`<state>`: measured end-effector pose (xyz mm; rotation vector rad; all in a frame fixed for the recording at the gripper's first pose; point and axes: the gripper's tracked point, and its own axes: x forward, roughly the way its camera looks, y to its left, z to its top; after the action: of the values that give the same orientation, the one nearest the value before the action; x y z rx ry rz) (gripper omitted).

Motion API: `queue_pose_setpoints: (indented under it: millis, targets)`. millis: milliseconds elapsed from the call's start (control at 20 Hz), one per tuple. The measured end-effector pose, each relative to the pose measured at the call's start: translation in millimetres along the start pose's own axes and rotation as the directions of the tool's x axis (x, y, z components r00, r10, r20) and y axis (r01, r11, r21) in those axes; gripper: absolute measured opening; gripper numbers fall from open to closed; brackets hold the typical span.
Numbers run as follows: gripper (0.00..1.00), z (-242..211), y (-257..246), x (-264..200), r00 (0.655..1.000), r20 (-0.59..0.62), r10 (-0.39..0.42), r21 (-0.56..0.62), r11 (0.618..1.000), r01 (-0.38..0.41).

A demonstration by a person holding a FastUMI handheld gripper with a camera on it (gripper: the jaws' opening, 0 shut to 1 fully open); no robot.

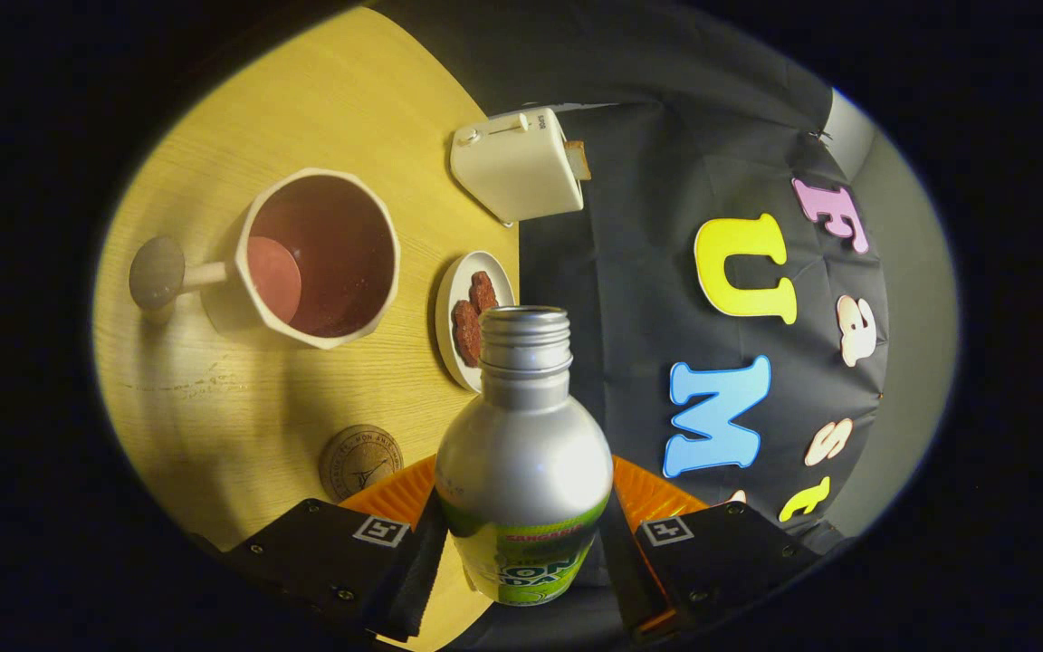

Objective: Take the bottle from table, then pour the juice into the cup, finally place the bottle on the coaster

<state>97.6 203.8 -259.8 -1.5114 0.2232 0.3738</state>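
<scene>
The gripper (521,552) holds the silver metal bottle with the green label (521,453): the two fingers are closed to the width of its lower body and press on it from both sides, and the open threaded neck, without cap, points forward beyond the fingers. The view is rolled to one side, so I judge the bottle is tilted for pouring or coming back from it; which of the two I cannot tell. The white faceted cup with a round-ended handle (318,258) stands on the yellow wooden table (214,398), well beyond the mouth of the bottle and to one side of it, with reddish liquid at its bottom. The round cork coaster (360,462) lies just ahead of the fingers and is free. Near the far edge of the table are a small white plate with brown biscuits (472,317) and a cream toaster with a slice of bread (521,163). The main risk: the mouth is not above the cup, it is nearer to the plate, so more tilt here would spill juice on the biscuits or on the table. Also the smooth metal may slip in the fingers if the bottle is turned quickly.
</scene>
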Motion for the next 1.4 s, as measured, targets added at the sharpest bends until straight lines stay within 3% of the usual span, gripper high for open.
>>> queue_pose_setpoints:
  millis: [1400]
  targets:
    - [0.78,14,-23,5,0.994,0.102,-0.025,-0.306,0.950,0.055]
